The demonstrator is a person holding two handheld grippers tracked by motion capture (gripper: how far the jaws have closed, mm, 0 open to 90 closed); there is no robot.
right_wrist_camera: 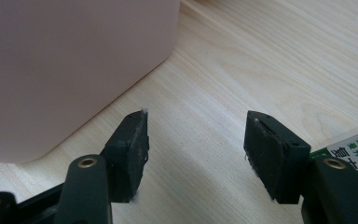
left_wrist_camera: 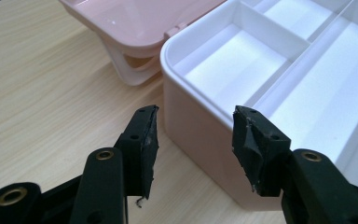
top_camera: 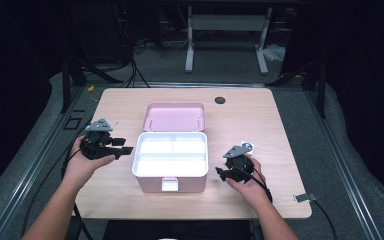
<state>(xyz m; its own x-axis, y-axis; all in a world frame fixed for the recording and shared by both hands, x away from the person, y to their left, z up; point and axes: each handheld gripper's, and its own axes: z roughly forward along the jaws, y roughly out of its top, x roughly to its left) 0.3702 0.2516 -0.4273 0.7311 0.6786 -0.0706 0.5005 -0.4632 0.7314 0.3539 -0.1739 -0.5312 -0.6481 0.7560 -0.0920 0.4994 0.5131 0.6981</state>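
A light wood-grain table (top_camera: pixel 260 115) with rounded corners carries a pink storage box (top_camera: pixel 170 157) at its centre, lid (top_camera: pixel 175 116) thrown open and lying back toward the far edge. The box's white tray (left_wrist_camera: pixel 279 70) is split into compartments. A small white-and-green packet (top_camera: pixel 247 146) lies just right of the box, and a dark round grommet (top_camera: pixel 220 100) sits near the table's far edge.
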